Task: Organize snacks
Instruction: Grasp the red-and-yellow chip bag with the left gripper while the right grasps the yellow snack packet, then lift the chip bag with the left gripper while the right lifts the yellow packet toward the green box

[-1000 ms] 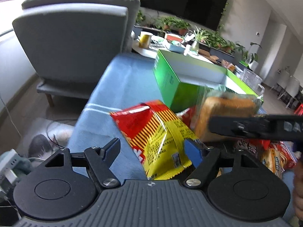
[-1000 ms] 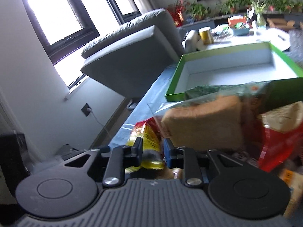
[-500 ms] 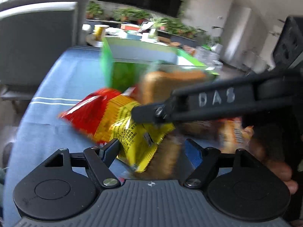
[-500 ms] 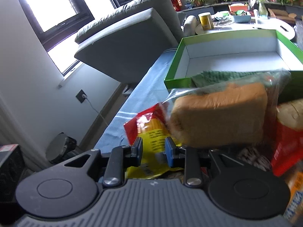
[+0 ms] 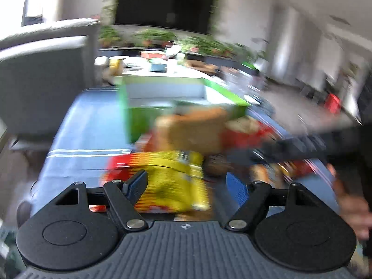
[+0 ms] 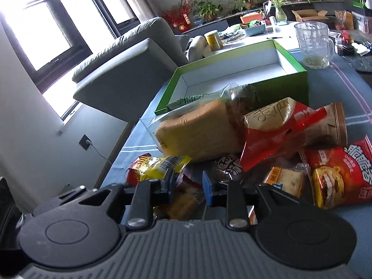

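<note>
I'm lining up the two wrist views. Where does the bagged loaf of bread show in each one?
Left wrist: the loaf of bread is a blurred tan block just right of centre, above the yellow-and-red snack bag.
Right wrist: it lies at centre, tilted on the snack pile.
Shared landmark: the green box behind the loaf, at upper centre in the left view.

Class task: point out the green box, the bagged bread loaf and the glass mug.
green box [image 6: 295, 86], right wrist view, near outer wall
bagged bread loaf [image 6: 197, 134], right wrist view, crust side
glass mug [image 6: 312, 44], right wrist view, body
</note>
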The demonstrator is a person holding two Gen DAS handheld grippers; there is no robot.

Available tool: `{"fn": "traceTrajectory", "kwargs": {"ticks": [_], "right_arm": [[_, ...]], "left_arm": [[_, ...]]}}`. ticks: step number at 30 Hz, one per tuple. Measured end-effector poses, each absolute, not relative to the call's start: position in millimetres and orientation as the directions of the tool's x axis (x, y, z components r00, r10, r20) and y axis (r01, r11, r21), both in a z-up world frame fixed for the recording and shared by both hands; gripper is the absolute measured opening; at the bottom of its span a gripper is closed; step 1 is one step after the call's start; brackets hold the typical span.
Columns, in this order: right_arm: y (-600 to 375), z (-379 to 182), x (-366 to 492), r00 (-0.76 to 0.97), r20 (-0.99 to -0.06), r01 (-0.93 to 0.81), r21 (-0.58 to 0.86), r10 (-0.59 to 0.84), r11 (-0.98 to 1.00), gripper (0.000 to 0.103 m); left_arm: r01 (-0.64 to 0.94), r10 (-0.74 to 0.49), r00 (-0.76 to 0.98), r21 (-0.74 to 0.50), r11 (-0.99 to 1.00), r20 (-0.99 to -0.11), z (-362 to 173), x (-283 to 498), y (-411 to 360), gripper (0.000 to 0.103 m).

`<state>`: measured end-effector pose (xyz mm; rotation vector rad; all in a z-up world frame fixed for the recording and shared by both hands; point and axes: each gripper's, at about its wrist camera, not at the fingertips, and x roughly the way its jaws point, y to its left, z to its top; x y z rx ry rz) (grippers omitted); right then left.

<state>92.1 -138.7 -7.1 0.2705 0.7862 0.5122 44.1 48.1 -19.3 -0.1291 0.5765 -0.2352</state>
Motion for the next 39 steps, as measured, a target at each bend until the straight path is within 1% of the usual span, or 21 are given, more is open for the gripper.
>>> {"fn": "traceTrajectory", "kwargs": {"ticks": [2,3,4,6,7,10,12,15,18,20,23,26,30,34,37,39], "right_arm": [[-133.5,-11.0,91.4,0.583,-0.61,-0.348,0.409,0.537,0.843,0.083],[-128.6,-12.5,91.8,0.575,-0.617,-0.354,0.405,0.538,0.843,0.083],[-122.7,-14.3,93.3,0.568,-0.623,-0.359,0.4,0.538,0.843,0.083],[-112.0,-16.7,92.2,0.561,-0.634,-0.371,0.383,0.533,0.846,0.083],[-105.8,-17.3,92.4,0.563,-0.637,-0.377,0.369,0.526,0.85,0.084],[-93.0,-19.7,95.7,0.586,-0.646,-0.377,0.318,0.49,0.87,0.084],[-89.9,-22.9,101.5,0.591,-0.657,-0.348,0.316,0.468,0.883,0.084],[-92.1,-28.8,109.6,0.597,-0.665,-0.298,0.336,0.449,0.894,0.084],[-90.1,-36.4,113.0,0.603,-0.687,-0.279,0.294,0.405,0.914,0.084],[-90.7,-40.3,112.9,0.602,-0.697,-0.271,0.28,0.389,0.921,0.084],[-85.3,-41.8,110.9,0.618,-0.701,-0.288,0.221,0.357,0.932,0.084],[-83.8,-44.1,108.7,0.625,-0.7,-0.297,0.195,0.345,0.935,0.084],[-88.9,-45.9,111.3,0.616,-0.701,-0.296,0.215,0.358,0.931,0.084],[-93.5,-46.1,110.1,0.61,-0.702,-0.29,0.234,0.368,0.928,0.084],[-93.3,-46.1,108.8,0.613,-0.699,-0.291,0.232,0.367,0.928,0.084],[-92.8,-45.2,107.7,0.616,-0.697,-0.29,0.234,0.368,0.928,0.084]], "left_arm": [[0.106,-0.202,0.833,-0.21,0.972,-0.515,-19.5,51.4,66.7,0.074],[0.071,-0.173,0.843,-0.213,0.974,-0.509,-20.9,56.7,77.1,0.076],[0.033,-0.138,0.849,-0.208,0.978,-0.51,-24.7,62.4,87.4,0.076],[-0.046,-0.068,0.836,-0.192,0.98,-0.545,-32.6,71.6,103.8,0.076],[-0.065,-0.056,0.828,-0.195,0.979,-0.559,-37.6,76.8,109.9,0.076],[-0.069,-0.089,0.803,-0.241,0.968,-0.589,-52.6,89.9,121.1,0.076],[-0.074,-0.108,0.793,-0.271,0.96,-0.599,-58.6,93.2,123.1,0.076],[-0.054,-0.116,0.791,-0.257,0.965,-0.601,-64.6,91.2,115.3,0.077],[-0.027,-0.116,0.796,-0.226,0.974,-0.595,-69.7,85.6,108.6,0.077],[-0.023,-0.127,0.793,-0.237,0.971,-0.596,-69.6,86.0,107.6,0.077],[-0.019,-0.15,0.783,-0.264,0.964,-0.603,-70.1,83.7,109.6,0.077],[-0.001,-0.169,0.773,-0.267,0.964,-0.611,-67.6,81.0,106.6,0.077],[0.039,-0.186,0.789,-0.255,0.966,-0.586,-57.8,78.0,106.9,0.076],[0.037,-0.173,0.801,-0.24,0.97,-0.573,-51.9,92.0,110.4,0.078],[0.041,-0.196,0.78,-0.265,0.963,-0.594,-61.9,113.6,113.1,0.078],[0.047,-0.228,0.776,-0.307,0.951,-0.587,-66.3,118.3,114.3,0.078]]}}
